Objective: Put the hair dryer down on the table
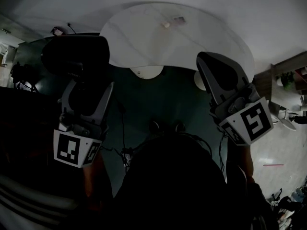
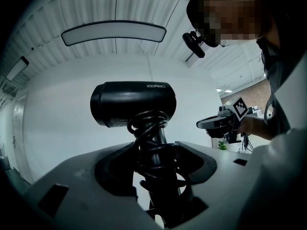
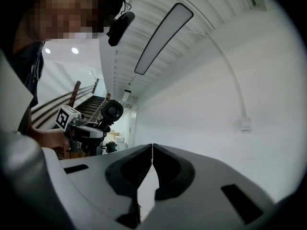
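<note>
A black hair dryer (image 2: 134,104) stands upright, its handle wrapped in its coiled cord. My left gripper (image 2: 156,150) is shut on that handle. In the dim head view the hair dryer (image 1: 72,54) is a dark bulk above the left gripper (image 1: 86,87), at the left. In the right gripper view the dryer (image 3: 111,111) shows its round grille, held up by the left gripper (image 3: 81,131). My right gripper (image 3: 152,147) is shut with nothing between its jaws. It is at the right of the head view (image 1: 211,63) and apart from the dryer.
A white round table (image 1: 192,42) lies ahead beyond both grippers, with two small items near its far side. Dark floor and cables lie below. Shelving and clutter stand at the right edge (image 1: 288,80). A person's head and arm fill part of both gripper views.
</note>
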`<state>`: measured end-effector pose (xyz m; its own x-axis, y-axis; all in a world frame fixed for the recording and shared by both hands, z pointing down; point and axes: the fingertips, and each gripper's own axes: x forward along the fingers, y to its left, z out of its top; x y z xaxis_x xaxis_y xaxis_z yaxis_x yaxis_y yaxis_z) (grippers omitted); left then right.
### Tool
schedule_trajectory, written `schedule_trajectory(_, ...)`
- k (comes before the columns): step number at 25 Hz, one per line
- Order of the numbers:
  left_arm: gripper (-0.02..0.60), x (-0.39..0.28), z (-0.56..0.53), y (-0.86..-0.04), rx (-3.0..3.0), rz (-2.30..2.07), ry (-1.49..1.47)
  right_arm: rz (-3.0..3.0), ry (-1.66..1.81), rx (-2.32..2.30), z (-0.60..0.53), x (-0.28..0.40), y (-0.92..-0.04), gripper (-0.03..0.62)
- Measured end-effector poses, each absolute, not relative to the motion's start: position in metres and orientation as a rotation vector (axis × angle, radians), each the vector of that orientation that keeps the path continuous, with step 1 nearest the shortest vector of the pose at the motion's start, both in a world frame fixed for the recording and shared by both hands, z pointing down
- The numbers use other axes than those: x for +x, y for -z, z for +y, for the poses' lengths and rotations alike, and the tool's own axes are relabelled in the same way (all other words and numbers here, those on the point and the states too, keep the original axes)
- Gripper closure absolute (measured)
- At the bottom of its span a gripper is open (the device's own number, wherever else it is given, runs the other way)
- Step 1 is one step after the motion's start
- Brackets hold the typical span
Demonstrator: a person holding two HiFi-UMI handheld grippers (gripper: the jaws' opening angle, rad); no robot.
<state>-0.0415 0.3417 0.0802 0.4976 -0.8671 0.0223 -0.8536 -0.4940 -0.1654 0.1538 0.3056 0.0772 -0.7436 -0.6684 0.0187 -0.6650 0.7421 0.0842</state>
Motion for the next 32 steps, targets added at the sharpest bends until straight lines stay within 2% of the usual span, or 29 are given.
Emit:
schedule_trajectory(5, 0.339, -0.046, 0.338, -0.089, -2.64, 1.461, 0.134, -2.845, 0.122, 1.148, 0.306, 0.15, -0.087, 0.586)
schedule_trajectory(12, 0.339, -0.088, 0.325, -0.092, -2.679, 1.424, 0.1, -2.809, 0.137, 1.177, 0.3, 0.106, -0.081, 0.586)
schedule_trajectory(32, 0.339, -0.02, 0.267, -0.098, -2.59, 1.609, 0.186, -2.922, 0.062, 0.975, 0.214, 0.165, -0.092, 0.586)
